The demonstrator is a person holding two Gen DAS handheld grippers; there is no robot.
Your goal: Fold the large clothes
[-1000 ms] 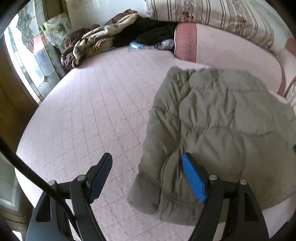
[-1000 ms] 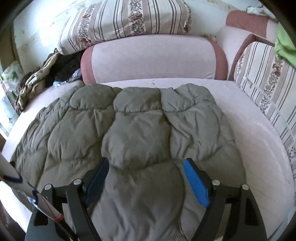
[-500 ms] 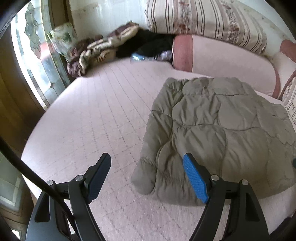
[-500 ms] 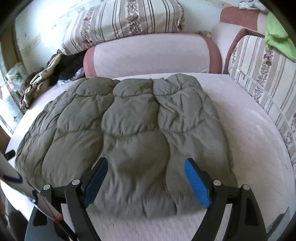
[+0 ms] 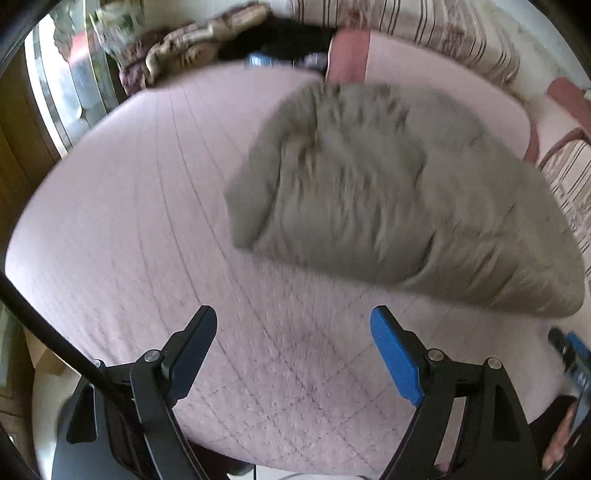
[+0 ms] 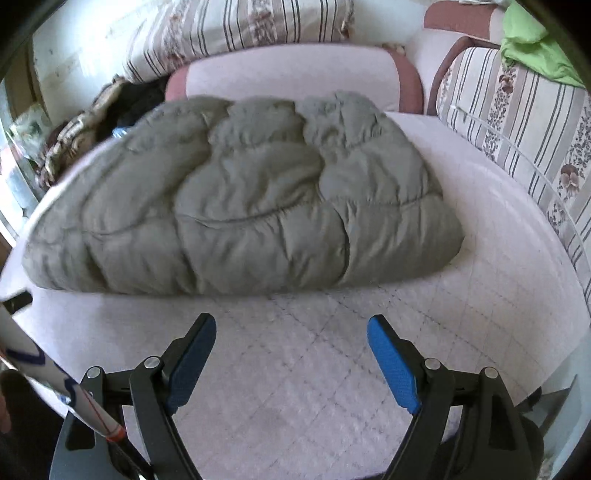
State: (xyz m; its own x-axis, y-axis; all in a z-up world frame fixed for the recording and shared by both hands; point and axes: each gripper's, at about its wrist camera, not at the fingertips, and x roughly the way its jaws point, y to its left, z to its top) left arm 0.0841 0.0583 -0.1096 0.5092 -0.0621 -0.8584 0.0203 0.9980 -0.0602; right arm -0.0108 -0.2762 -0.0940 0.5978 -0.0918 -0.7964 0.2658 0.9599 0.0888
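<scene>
A grey-green quilted puffer jacket lies folded into a thick rectangle on the pale pink quilted bed. It also shows in the left wrist view, blurred, to the upper right. My left gripper is open and empty, over bare bed short of the jacket's near left corner. My right gripper is open and empty, over bare bed just short of the jacket's near edge.
A pink bolster and striped pillows line the far side. Striped cushions stand on the right with a green cloth. A heap of clothes lies at the far left by a stained-glass window.
Both grippers have drawn back from the jacket toward the near bed edge; they were over it a second ago. The jacket stays folded in place. Both stay open.
</scene>
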